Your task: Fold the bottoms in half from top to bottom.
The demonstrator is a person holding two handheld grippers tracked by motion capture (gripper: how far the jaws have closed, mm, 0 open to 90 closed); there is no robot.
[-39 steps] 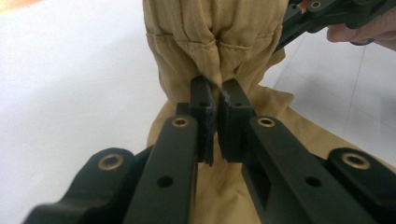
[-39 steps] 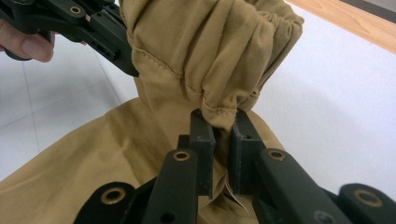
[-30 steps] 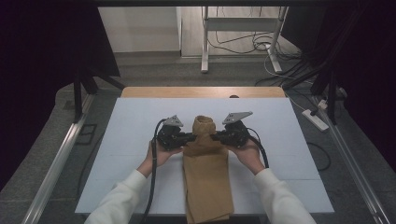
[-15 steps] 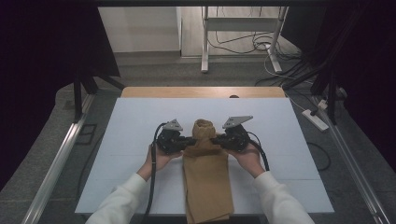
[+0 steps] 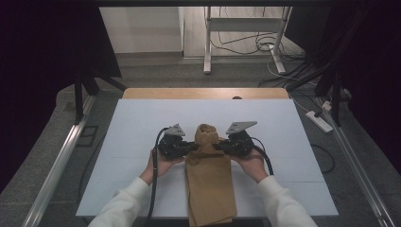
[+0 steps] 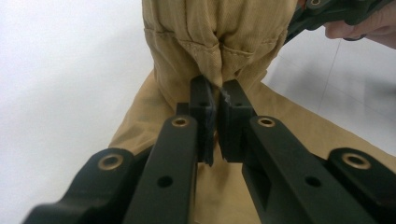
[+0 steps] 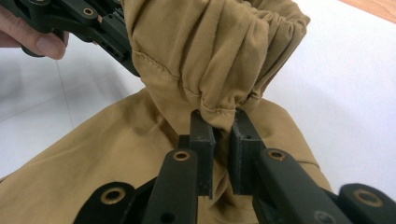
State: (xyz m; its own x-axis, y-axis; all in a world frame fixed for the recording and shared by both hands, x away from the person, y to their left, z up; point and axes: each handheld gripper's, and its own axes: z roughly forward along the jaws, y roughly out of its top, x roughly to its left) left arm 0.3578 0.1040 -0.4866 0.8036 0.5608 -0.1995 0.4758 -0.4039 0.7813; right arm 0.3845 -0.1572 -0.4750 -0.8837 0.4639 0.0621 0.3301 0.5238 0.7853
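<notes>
Now tan garment (image 5: 209, 182) bunches between 2 clamped hand-held grippers.

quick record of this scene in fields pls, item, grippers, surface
item: tan cloth garment, far end bunched up and lifted, the rest flat
left gripper: shut on the garment's bunched end, from its left side
right gripper: shut on the same bunch, from its right side
surface: white table, garment's near end reaching its near edge

The high view looks forward and down from above the counter's (image 5: 142, 123) near edge. Both gripper views sit close, facing each other across the bunched tan cloth (image 6: 219, 42) they share.
</notes>
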